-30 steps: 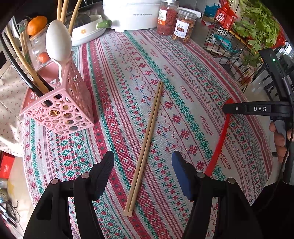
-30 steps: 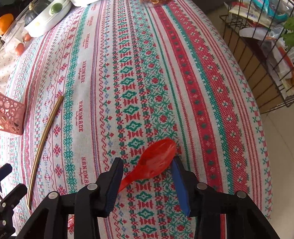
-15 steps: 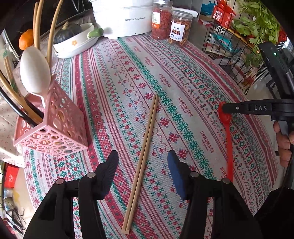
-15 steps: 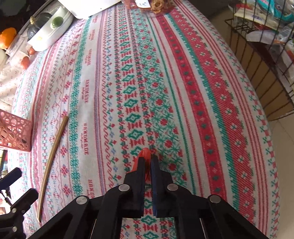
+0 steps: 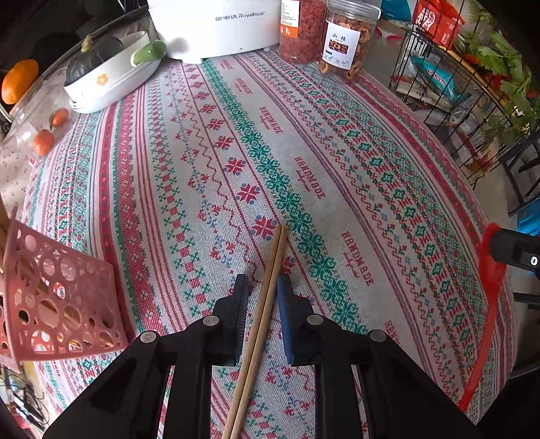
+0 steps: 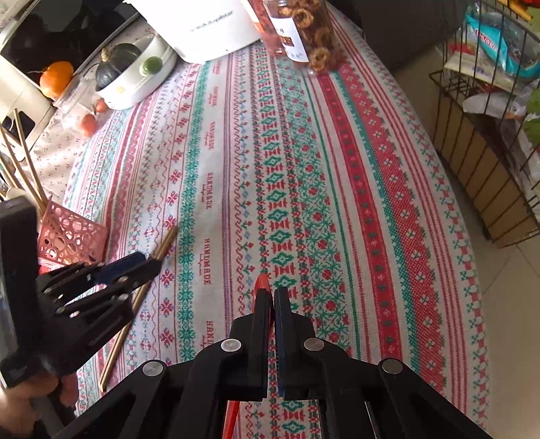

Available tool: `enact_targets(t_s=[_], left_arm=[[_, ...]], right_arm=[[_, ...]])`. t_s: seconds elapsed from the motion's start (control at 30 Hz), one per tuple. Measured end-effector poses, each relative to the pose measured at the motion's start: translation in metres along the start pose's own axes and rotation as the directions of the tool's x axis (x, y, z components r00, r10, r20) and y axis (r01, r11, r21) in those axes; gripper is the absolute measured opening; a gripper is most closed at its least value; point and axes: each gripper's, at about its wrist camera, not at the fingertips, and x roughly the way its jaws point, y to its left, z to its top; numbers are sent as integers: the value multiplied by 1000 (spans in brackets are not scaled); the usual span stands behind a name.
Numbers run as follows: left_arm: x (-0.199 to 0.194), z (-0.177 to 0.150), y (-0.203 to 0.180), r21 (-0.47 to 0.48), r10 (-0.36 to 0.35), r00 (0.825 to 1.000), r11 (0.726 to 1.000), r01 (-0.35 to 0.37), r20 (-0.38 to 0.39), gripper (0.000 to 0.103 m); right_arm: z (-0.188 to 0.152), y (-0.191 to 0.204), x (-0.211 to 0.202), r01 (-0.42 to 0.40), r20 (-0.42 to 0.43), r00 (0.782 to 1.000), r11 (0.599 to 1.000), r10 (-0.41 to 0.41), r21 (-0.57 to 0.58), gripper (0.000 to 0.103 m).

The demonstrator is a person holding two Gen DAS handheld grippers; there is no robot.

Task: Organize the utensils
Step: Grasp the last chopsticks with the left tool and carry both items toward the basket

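Note:
A pair of wooden chopsticks (image 5: 266,304) lies on the patterned tablecloth. My left gripper (image 5: 262,290) straddles them, its jaws narrowed but still apart from the wood. It also shows in the right wrist view (image 6: 148,261), over the chopsticks (image 6: 162,246). My right gripper (image 6: 272,297) is shut on a red plastic spoon (image 6: 261,287), whose bowl tip pokes out above the fingers. The spoon (image 5: 486,304) hangs at the right edge of the left wrist view. A pink perforated utensil holder (image 5: 50,304) stands at the left, and also shows in the right wrist view (image 6: 71,236).
A white bowl with a squash (image 5: 108,74), a white appliance (image 5: 216,27) and two jars (image 5: 341,47) stand at the back. A glass jar of small tomatoes (image 5: 44,118) lies far left. A wire rack (image 5: 472,84) stands beside the table on the right.
My left gripper has dropped over the chopsticks and its jaws have narrowed around them. My right gripper closed on the red spoon and has lifted it off the cloth.

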Motion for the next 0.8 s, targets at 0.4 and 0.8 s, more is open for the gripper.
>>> enact_targets(t_s=[0.4, 0.8], left_arm=[[-25, -2, -7, 30, 37, 995, 999, -40, 90, 9], [-129, -34, 19, 5, 12, 957, 1000, -14, 291, 8]], right_arm=[[-1, 13, -11, 11, 42, 999, 1000, -9, -28, 2], [-5, 44, -29, 11, 123, 992, 996, 1, -94, 2]])
